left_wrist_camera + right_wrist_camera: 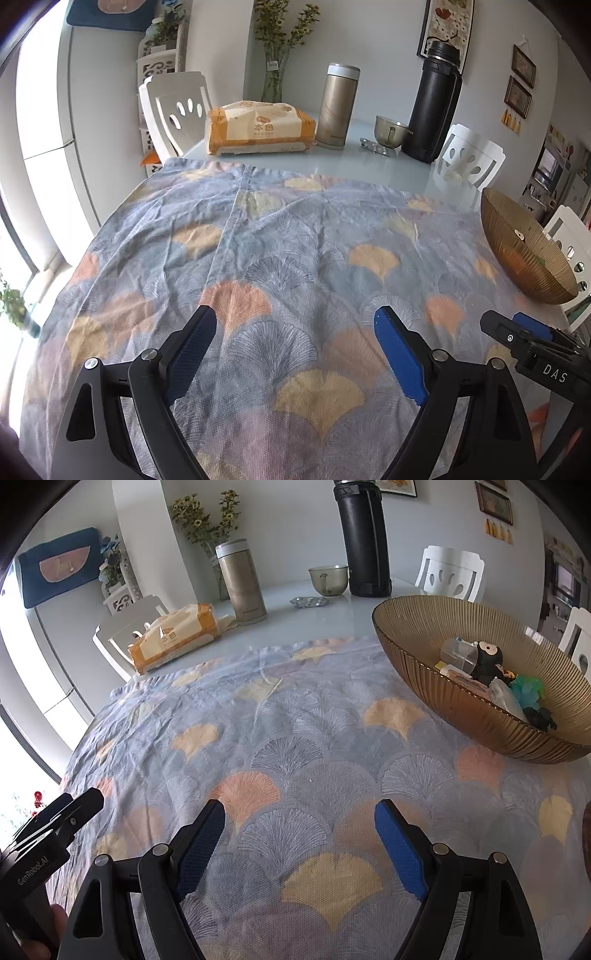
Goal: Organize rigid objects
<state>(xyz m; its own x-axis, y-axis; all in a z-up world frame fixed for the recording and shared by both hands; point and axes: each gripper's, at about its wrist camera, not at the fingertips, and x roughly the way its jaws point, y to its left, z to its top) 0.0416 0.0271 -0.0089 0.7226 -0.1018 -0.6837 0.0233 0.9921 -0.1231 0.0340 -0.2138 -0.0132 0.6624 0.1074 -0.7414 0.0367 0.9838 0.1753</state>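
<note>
The cloth [295, 738] over the pale grey-white tabletop [295, 627] is grey-blue, printed with fan-shaped ginkgo leaves in yellow, peach and fine white line. The bowl [461, 716] is amber-brown with thin ribbed stripes. The tissue pack [258, 129] is orange and cream. One flask [338, 107] is champagne gold with a silver cap, the other flask [434, 107] black. Each claw [295, 354] is black with blue pads [399, 354].

Small toys fill bowl [436, 686] (amber).
</note>
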